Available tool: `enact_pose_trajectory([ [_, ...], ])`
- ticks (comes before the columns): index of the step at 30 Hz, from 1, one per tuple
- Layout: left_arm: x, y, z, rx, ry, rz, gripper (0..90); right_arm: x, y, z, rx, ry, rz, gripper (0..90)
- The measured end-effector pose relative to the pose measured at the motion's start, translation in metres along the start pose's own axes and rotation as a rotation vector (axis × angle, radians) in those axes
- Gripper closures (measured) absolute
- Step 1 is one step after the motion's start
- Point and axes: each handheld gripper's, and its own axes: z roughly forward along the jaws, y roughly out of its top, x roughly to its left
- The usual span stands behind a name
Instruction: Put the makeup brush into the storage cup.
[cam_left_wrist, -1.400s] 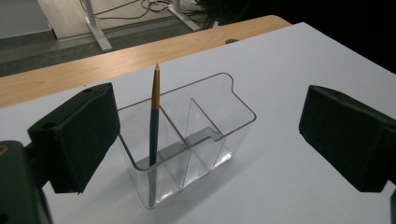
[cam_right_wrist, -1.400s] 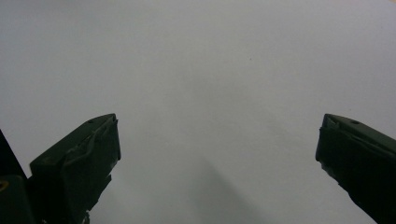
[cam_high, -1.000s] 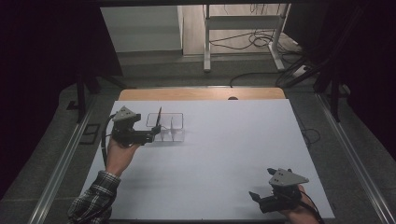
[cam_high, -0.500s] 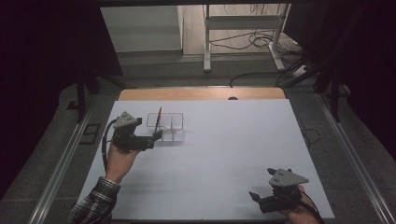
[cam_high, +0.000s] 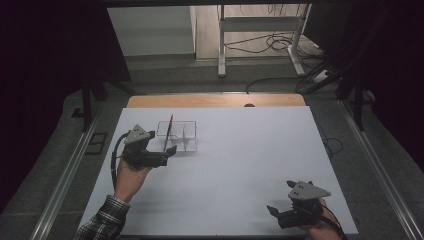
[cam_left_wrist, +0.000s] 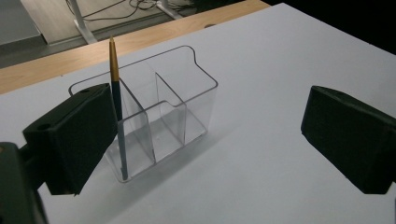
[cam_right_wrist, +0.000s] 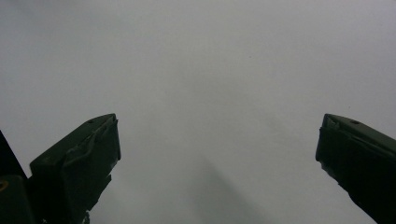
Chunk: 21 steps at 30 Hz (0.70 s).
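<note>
A clear plastic organizer (cam_high: 182, 131) with several compartments stands on the white table (cam_high: 250, 160), left of centre. A dark pen with a gold upper part (cam_high: 168, 131) leans upright in its left end compartment. My left gripper (cam_high: 169, 151) hovers just in front of the organizer, open and holding nothing. In the left gripper view the organizer (cam_left_wrist: 187, 107) and the pen (cam_left_wrist: 116, 93) lie beyond the wide-apart jaws of that gripper (cam_left_wrist: 210, 126). My right gripper (cam_high: 276, 214) rests near the front right corner, open, and in its own view (cam_right_wrist: 217, 149) bare white table lies between the jaws.
A wooden strip (cam_high: 215, 101) runs along the table's far edge. Metal rails (cam_high: 65, 175) flank both sides. Behind the table stand a metal frame (cam_high: 260, 35) and cables (cam_high: 280, 45) on the floor. White surface stretches between the two grippers.
My left gripper has drawn back a little toward the near edge, away from the organizer. The pen stays standing in its compartment. The right gripper has not moved.
</note>
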Motion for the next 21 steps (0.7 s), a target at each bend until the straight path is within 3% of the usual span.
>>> enact_pose_trajectory([
  [13,-0.009,-0.011,-0.006,0.0,-0.018,0.005,4.2,0.0,0.0,0.0,-0.009,-0.002,0.011,0.0],
  [21,-0.012,-0.016,-0.007,0.006,-0.007,0.015,4.1,0.0,0.001,-0.001,-0.016,-0.002,0.024,0.0],
])
